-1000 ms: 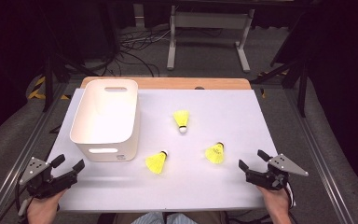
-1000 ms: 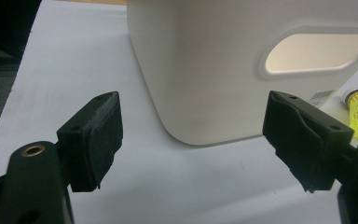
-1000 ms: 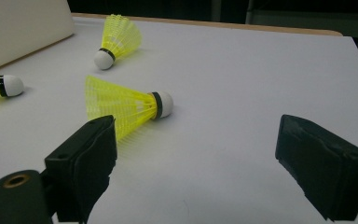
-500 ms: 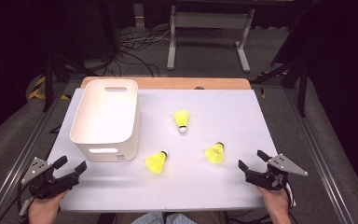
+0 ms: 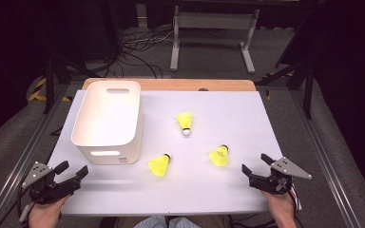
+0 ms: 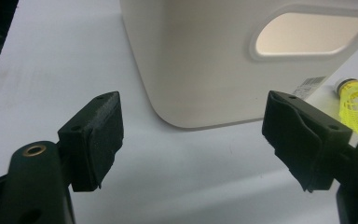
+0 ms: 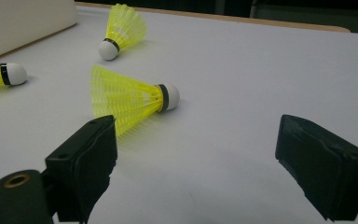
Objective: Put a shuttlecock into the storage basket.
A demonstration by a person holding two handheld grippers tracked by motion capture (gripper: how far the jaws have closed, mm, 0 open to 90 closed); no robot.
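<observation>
Yellow shuttlecocks, three, lying loose on the table outside the white bin: one just beside its front corner, one off its right wall, one farther right. Nothing binned yet; all three remaining. Left gripper and right gripper both spread wide, grasping nothing, waiting near the front edge.

Three shuttlecocks beside bin; both tongs apart.
</observation>
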